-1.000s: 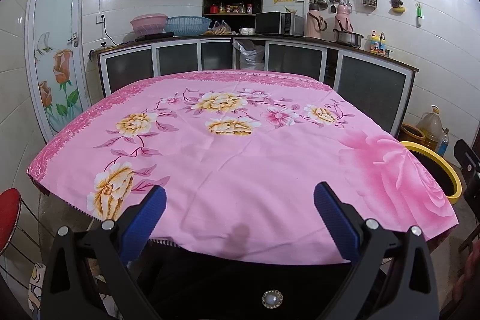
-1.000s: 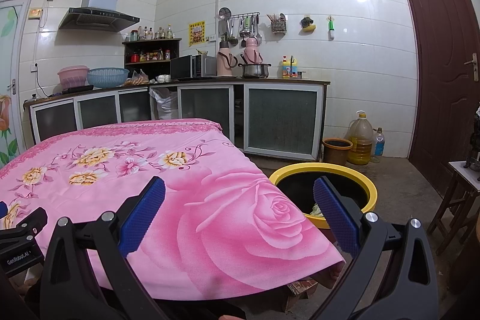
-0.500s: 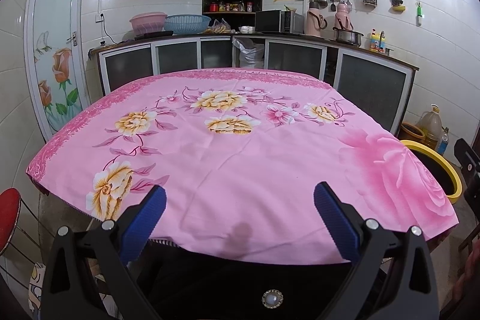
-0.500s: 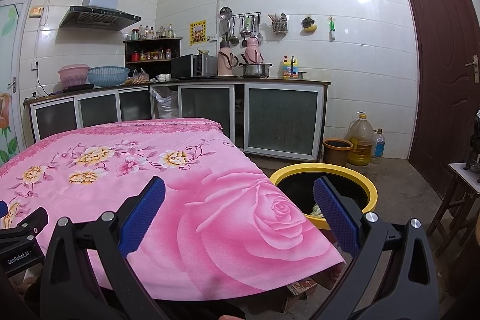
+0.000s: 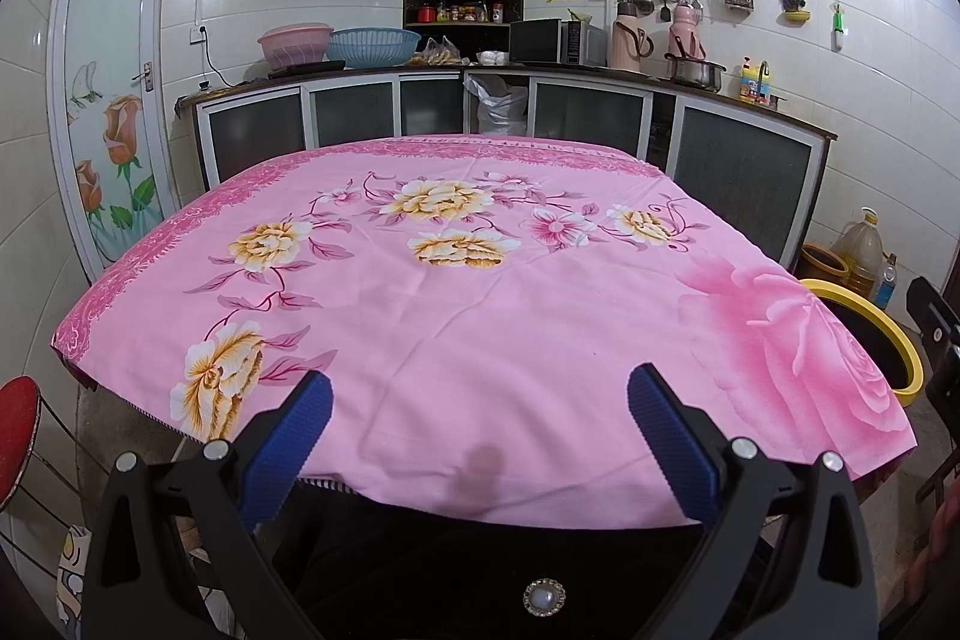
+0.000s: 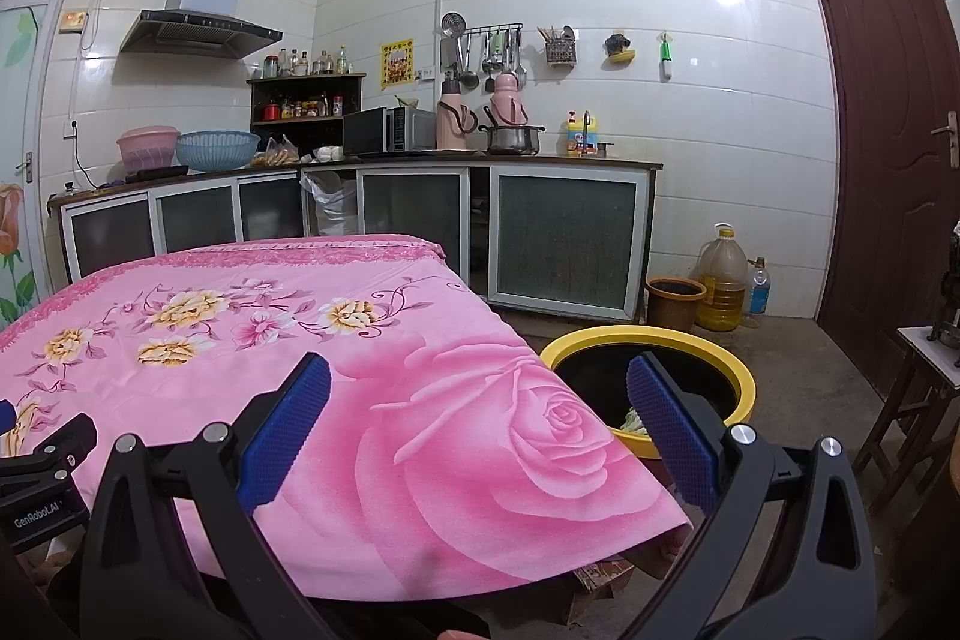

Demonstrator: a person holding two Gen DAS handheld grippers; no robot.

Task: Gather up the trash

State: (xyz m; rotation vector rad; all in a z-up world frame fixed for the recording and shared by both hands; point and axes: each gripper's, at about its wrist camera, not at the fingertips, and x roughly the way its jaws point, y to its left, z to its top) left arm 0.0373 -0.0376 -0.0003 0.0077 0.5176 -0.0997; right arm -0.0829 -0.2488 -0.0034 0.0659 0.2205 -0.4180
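A yellow-rimmed black trash bin stands on the floor off the table's right corner, with pale scraps inside; its rim also shows in the left wrist view. My left gripper is open and empty over the near edge of the table with the pink floral cloth. My right gripper is open and empty over the table's right corner, its right finger in front of the bin. I see no trash on the cloth.
Kitchen counters run along the far walls. A brown pot, an oil jug and a bottle stand by the wall. A small wooden table and brown door are right. A red stool is left.
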